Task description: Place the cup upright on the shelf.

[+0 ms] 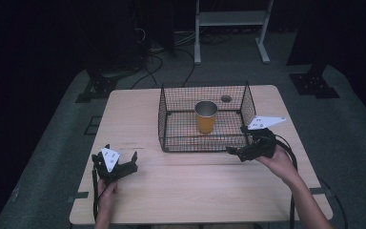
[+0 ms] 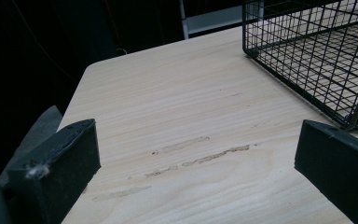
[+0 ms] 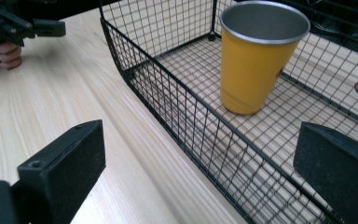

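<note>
Cup (image 1: 206,117), yellow and upright, stands inside our wire basket (image 1: 164,119) mid-table. Our right gripper (image 1: 248,148), jaws spread and empty, sits at the basket's near right corner, nearer than our left gripper (image 1: 116,167), also released.

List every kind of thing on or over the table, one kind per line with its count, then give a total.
Yellow metal cup: 1, upright inside the basket
Black wire basket: 1
Hand-held grippers: 2, the left gripper and the right gripper, both open and empty
Total: 4
</note>
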Motion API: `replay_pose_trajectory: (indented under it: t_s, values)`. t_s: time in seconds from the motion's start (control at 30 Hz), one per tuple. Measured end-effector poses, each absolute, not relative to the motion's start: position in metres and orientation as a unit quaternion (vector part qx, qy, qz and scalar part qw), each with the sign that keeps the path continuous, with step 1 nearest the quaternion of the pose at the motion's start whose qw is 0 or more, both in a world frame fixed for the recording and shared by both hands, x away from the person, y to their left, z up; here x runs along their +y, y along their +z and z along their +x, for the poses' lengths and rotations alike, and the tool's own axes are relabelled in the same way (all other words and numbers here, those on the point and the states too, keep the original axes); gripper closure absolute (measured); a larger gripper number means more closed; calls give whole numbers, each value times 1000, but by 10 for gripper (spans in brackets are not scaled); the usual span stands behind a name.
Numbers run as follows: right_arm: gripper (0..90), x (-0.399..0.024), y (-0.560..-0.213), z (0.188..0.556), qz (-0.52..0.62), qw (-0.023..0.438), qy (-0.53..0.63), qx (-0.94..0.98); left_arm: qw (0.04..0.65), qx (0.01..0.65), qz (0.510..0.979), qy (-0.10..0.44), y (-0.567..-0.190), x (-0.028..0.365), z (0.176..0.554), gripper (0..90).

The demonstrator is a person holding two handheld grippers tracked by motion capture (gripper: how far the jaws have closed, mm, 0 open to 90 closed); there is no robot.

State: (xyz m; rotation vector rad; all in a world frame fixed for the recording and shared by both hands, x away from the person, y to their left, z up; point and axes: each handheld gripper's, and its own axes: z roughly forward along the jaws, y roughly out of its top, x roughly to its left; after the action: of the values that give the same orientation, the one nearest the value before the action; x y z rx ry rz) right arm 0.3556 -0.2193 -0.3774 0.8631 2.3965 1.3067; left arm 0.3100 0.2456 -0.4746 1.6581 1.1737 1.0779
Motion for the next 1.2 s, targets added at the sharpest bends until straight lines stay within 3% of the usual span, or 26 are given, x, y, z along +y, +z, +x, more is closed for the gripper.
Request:
replay_pose_trajectory:
  t_s: [1.2]
  values:
    - [18,-267,-417,328,347,140,433,820,406,465,660,429,-475,245,310,0]
